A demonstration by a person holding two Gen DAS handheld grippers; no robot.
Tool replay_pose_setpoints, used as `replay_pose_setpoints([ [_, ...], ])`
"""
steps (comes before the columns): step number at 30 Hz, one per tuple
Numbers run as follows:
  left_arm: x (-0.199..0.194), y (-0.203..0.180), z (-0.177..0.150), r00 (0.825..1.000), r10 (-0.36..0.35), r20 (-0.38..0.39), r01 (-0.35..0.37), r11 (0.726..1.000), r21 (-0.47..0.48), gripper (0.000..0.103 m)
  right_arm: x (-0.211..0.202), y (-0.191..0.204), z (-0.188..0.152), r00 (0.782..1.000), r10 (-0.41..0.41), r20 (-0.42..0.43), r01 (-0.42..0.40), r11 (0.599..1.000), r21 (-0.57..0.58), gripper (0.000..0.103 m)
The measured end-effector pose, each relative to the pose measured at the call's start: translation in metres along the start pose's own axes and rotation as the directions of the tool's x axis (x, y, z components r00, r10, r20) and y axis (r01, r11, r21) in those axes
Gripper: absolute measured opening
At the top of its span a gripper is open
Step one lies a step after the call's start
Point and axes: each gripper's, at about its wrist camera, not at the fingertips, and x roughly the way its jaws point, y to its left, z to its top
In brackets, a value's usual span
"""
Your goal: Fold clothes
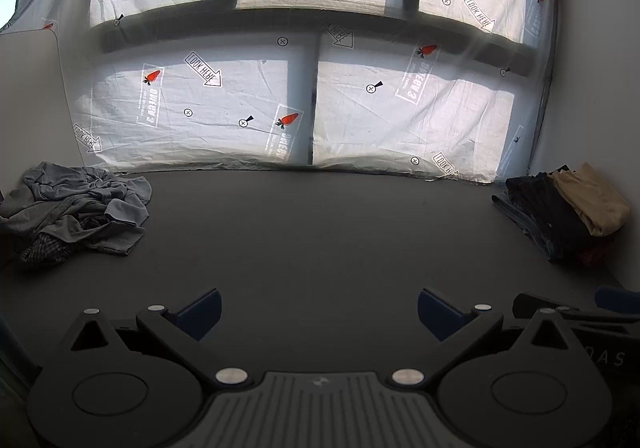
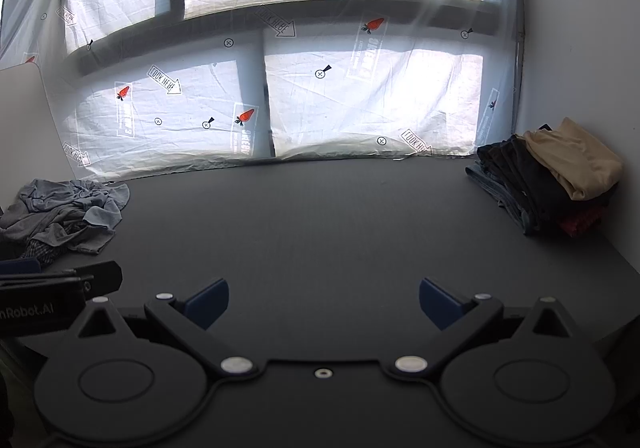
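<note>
A heap of crumpled grey clothes (image 1: pixel 76 208) lies at the far left of the dark table (image 1: pixel 320 232); it also shows in the right wrist view (image 2: pixel 64 214). A stack of folded clothes (image 1: pixel 564 208), tan on top of dark ones, stands at the far right, also in the right wrist view (image 2: pixel 556 178). My left gripper (image 1: pixel 319 312) is open and empty above the table's near middle. My right gripper (image 2: pixel 324 302) is open and empty beside it. Each gripper's side shows at the edge of the other's view.
A white printed sheet (image 1: pixel 280 104) covers the window behind the table's far edge. A white wall (image 1: pixel 592 68) rises at the right behind the folded stack. A light panel (image 1: pixel 28 96) stands at the left.
</note>
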Motion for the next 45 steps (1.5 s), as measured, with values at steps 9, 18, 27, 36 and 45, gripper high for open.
replay_pose_setpoints([
  [9, 0.0014, -0.0023, -0.0049, 1.000, 0.006, 0.001, -0.006, 1.000, 0.002, 0.103, 0.0002, -0.0014, 0.0013, 1.000, 0.001, 0.008, -0.001, 1.000, -0.002, 0.103],
  [18, 0.0015, -0.0019, -0.0062, 1.000, 0.005, 0.004, -0.005, 1.000, 0.003, 0.103, -0.0012, 0.0003, 0.0008, 1.000, 0.000, 0.005, 0.000, 1.000, 0.000, 0.103],
  [27, 0.0016, -0.0011, -0.0055, 1.000, 0.004, 0.004, -0.004, 1.000, 0.002, 0.103, -0.0016, 0.0016, 0.0014, 1.000, -0.001, 0.007, 0.001, 1.000, -0.002, 0.103],
  [36, 0.0026, -0.0008, -0.0044, 1.000, 0.006, 0.004, -0.006, 1.000, 0.000, 0.103, -0.0020, 0.0016, 0.0017, 1.000, -0.002, 0.007, 0.002, 1.000, -0.003, 0.103],
  [45, 0.0028, -0.0027, -0.0034, 1.000, 0.007, 0.005, -0.007, 1.000, 0.003, 0.103, -0.0013, 0.0021, 0.0019, 1.000, -0.002, 0.003, 0.002, 1.000, -0.002, 0.103],
])
